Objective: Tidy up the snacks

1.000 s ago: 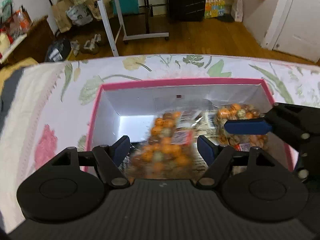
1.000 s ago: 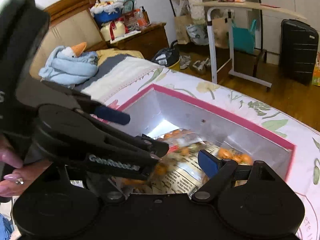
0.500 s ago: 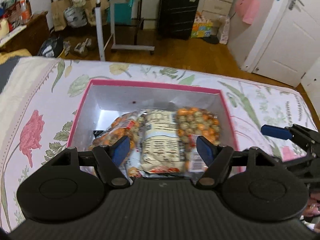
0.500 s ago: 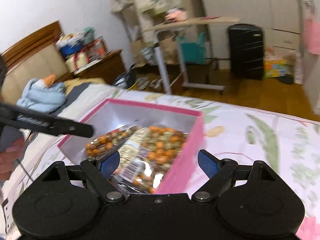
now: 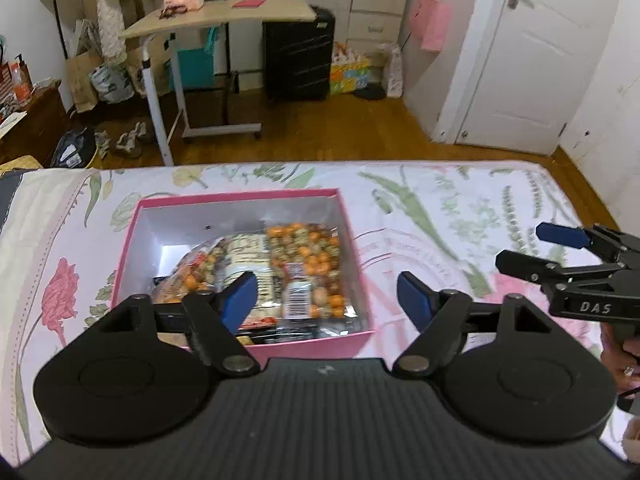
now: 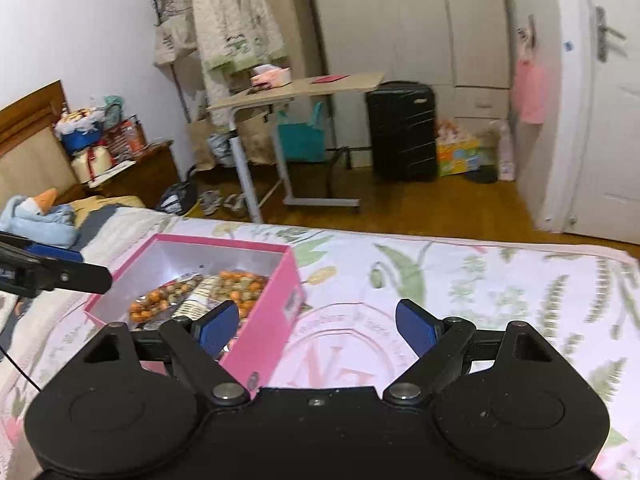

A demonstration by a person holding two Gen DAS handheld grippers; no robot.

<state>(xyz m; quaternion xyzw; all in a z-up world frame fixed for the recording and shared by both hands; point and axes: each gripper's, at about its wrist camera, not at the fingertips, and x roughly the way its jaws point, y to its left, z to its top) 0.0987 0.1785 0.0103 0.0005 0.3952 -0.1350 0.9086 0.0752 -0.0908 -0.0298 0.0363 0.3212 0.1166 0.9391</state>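
Both wrist cameras look down across the bed [image 5: 460,208] (from fairly near), sharing the pink box [image 5: 256,196] [image 6: 276,320] and the room's far side.

1. Pink box [image 5: 312,347] — matt card outside, shiny silvery lining inside.
2. Snack bags [image 5: 304,264] — glossy clear plastic, crinkled.
3. Bed cover [image 5: 460,216] — soft matt floral cloth.
4. Left claw [image 5: 326,294] — matt black plastic, blue pads [image 5: 412,300], metal pivots.
5. Floor [image 5: 320,128] — smooth wood.

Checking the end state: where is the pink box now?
The pink box sits on the floral bedspread, left of centre in both wrist views, holding the snack bags.
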